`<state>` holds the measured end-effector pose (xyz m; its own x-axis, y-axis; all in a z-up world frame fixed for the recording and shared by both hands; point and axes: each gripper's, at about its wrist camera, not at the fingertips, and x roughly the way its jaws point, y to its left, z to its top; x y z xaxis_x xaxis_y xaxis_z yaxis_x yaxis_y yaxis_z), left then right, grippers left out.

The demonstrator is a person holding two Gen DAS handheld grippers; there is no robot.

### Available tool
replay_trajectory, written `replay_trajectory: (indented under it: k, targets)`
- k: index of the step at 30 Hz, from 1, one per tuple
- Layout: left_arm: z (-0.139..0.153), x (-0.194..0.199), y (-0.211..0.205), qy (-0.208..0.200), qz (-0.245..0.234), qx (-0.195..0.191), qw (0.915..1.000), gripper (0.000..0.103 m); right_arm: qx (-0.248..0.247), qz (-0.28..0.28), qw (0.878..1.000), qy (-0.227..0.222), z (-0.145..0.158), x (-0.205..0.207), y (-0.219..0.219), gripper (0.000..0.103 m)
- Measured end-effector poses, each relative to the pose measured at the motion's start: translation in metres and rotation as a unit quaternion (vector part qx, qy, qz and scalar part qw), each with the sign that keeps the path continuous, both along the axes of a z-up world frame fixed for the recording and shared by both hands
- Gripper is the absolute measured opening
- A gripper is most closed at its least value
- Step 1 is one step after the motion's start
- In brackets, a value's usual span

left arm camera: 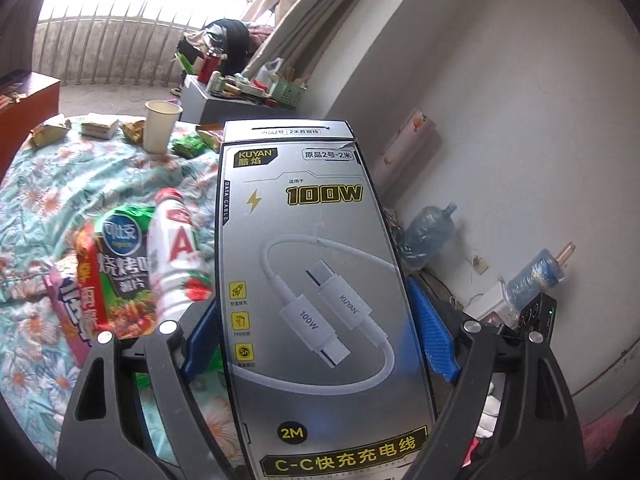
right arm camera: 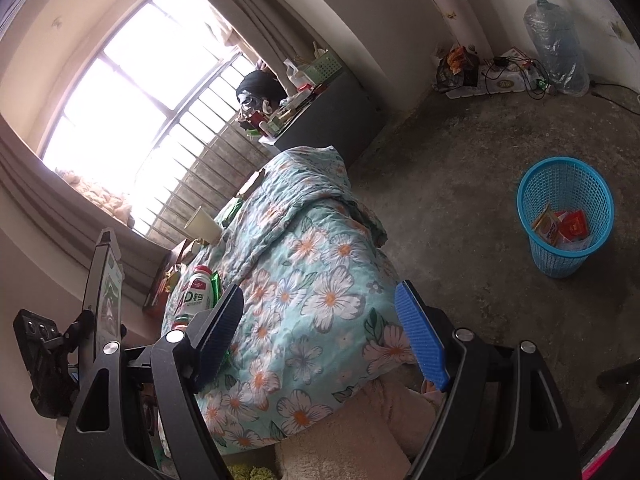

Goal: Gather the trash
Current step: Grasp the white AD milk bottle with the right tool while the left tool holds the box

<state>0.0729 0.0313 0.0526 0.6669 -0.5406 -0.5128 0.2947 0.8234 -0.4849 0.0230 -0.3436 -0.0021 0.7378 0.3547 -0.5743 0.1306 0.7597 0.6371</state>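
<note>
My left gripper (left arm camera: pixel 316 320) is shut on a silver charging-cable box (left arm camera: pixel 316 280), with a blue pad against each long side, and holds it lifted above the bed. In the right wrist view the box (right arm camera: pixel 108 292) shows edge-on at the far left. On the floral quilt (left arm camera: pixel 100 184) lie a white milk bottle (left arm camera: pixel 176 256), a chip bag (left arm camera: pixel 120 264), a paper cup (left arm camera: pixel 160 130) and several wrappers (left arm camera: pixel 50 130). My right gripper (right arm camera: pixel 320 300) hangs open over the quilt (right arm camera: pixel 320 280) with nothing between its fingers. A blue mesh bin (right arm camera: pixel 566 216) with some packets in it stands on the floor to the right.
A grey cabinet (left arm camera: pixel 224 96) crowded with small items stands by the barred window. Water jugs (left arm camera: pixel 428 236) and a power strip with cables (right arm camera: pixel 504 80) line the wall. Bare concrete floor (right arm camera: pixel 460 208) lies between the bed and the bin.
</note>
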Motion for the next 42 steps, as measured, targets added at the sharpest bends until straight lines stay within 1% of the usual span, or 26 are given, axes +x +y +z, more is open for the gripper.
replay_trajectory:
  k: [4,6,8,11,13,14,17,20,24,28,29,30,32,34,38,42]
  targets:
    - [-0.001,0.000,0.041,-0.004,0.055,0.005,0.9985,0.079,0.003,0.041,0.999,0.008,0.004,0.019,0.030,0.076]
    - [-0.005,-0.001,0.059,-0.002,0.083,0.006,0.9965,0.079,0.016,0.064,0.998,0.012,0.006,0.032,0.046,0.076]
    - [-0.009,-0.003,0.075,0.003,0.101,0.003,0.9949,0.079,0.038,0.093,0.995,0.015,0.009,0.048,0.064,0.076]
    - [-0.016,-0.006,0.096,0.016,0.125,0.000,0.9920,0.079,0.063,0.146,0.987,0.028,0.009,0.076,0.100,0.076]
    - [-0.020,-0.009,0.104,0.019,0.143,0.011,0.9895,0.079,0.078,0.181,0.980,0.037,0.006,0.096,0.126,0.076]
    - [-0.022,-0.009,0.110,0.022,0.150,0.010,0.9884,0.079,0.083,0.195,0.976,0.045,0.004,0.107,0.139,0.076]
    - [-0.031,-0.009,0.120,0.033,0.163,0.001,0.9861,0.079,0.087,0.229,0.967,0.074,-0.004,0.139,0.175,0.076]
    - [-0.042,-0.008,0.127,0.043,0.169,0.000,0.9847,0.079,0.064,0.258,0.959,0.097,-0.006,0.166,0.208,0.076]
    - [-0.055,0.001,0.132,0.056,0.171,0.004,0.9838,0.079,-0.003,0.276,0.953,0.125,-0.013,0.197,0.249,0.076]
    - [-0.064,0.006,0.134,0.057,0.172,0.012,0.9834,0.079,-0.070,0.288,0.942,0.155,-0.029,0.214,0.278,0.076]
    - [-0.066,0.008,0.134,0.060,0.171,0.011,0.9834,0.079,-0.078,0.290,0.940,0.163,-0.034,0.218,0.282,0.076]
    - [-0.068,0.009,0.135,0.065,0.171,0.008,0.9831,0.079,-0.075,0.296,0.937,0.168,-0.040,0.219,0.286,0.076]
    - [-0.071,0.011,0.136,0.069,0.169,0.006,0.9831,0.079,-0.062,0.303,0.936,0.169,-0.046,0.219,0.288,0.073]
    - [-0.072,0.012,0.136,0.068,0.169,0.011,0.9832,0.079,-0.037,0.308,0.936,0.167,-0.049,0.218,0.287,0.061]
    - [-0.073,0.016,0.135,0.068,0.164,0.010,0.9840,0.079,-0.012,0.306,0.939,0.159,-0.042,0.210,0.272,0.060]
    - [-0.071,0.016,0.126,0.068,0.149,0.009,0.9865,0.079,0.035,0.298,0.942,0.151,-0.031,0.192,0.233,0.059]
